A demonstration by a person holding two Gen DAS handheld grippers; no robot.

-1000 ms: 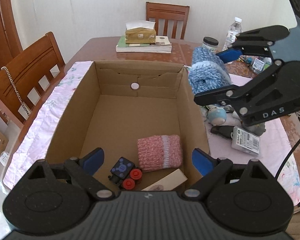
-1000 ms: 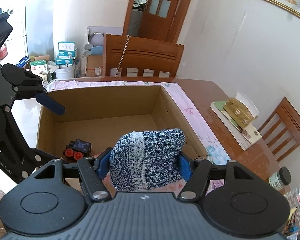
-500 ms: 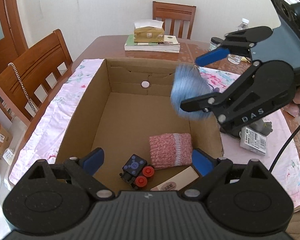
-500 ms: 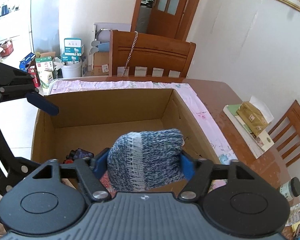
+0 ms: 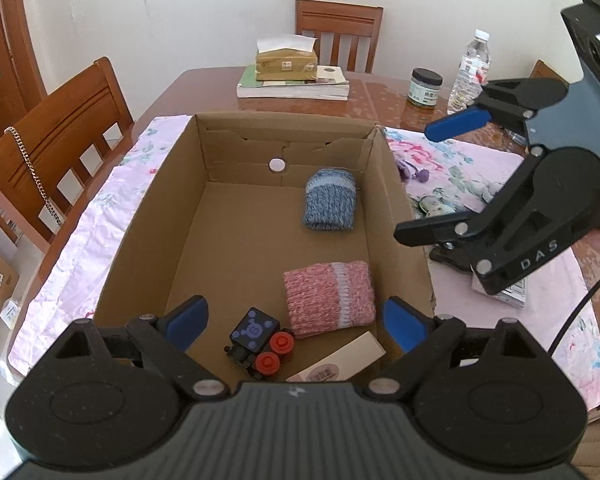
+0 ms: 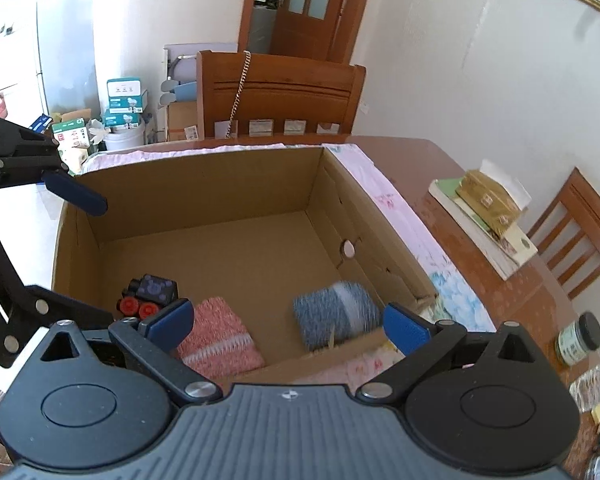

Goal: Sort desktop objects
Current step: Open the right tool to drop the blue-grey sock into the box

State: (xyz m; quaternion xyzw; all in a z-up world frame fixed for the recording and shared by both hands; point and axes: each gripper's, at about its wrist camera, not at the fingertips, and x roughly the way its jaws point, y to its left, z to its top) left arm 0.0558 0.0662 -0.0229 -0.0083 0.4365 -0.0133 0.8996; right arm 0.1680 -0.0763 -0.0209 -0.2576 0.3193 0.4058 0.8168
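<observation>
Right gripper (image 6: 287, 326): jaws opening, nothing between them | left gripper (image 5: 295, 322): wide apart, empty | blue knitted roll (image 5: 330, 205): inside cardboard box (image 5: 147, 216), far right corner | pink knitted roll (image 5: 328, 299): near right corner.

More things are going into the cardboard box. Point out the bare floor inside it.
Cardboard box: the left half of its floor is bare, from the far wall to the toy train. A small gap lies between the blue knit roll and the pink knit roll. The near right corner is crowded.
</observation>
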